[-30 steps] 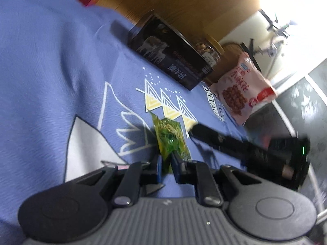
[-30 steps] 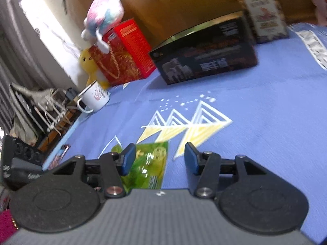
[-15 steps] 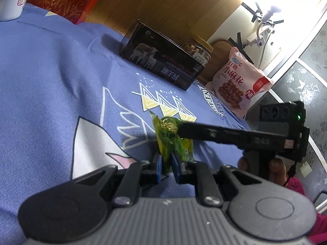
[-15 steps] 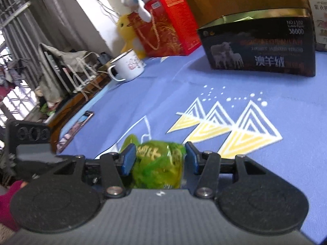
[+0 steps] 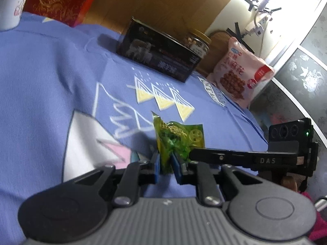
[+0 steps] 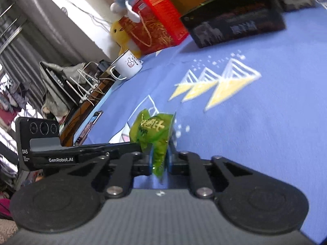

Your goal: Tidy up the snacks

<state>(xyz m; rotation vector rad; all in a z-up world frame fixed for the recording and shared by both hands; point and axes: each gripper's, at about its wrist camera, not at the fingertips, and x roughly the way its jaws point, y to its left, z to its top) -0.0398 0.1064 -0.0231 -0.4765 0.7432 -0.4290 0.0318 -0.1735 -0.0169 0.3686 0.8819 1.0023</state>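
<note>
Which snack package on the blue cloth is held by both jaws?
The small green packet, pinched by both grippers; the pink bag and the nut jar stand untouched behind.

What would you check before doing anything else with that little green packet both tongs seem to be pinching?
1. Left tongs shut on the green snack packet: ok.
2. Right tongs shut on the same packet: ok.
3. Packet lifted off the blue cloth: cannot tell.
4. Packet undamaged: cannot tell; it looks crumpled.
5. Black box and pink snack bag stand apart from the packet: ok.
</note>
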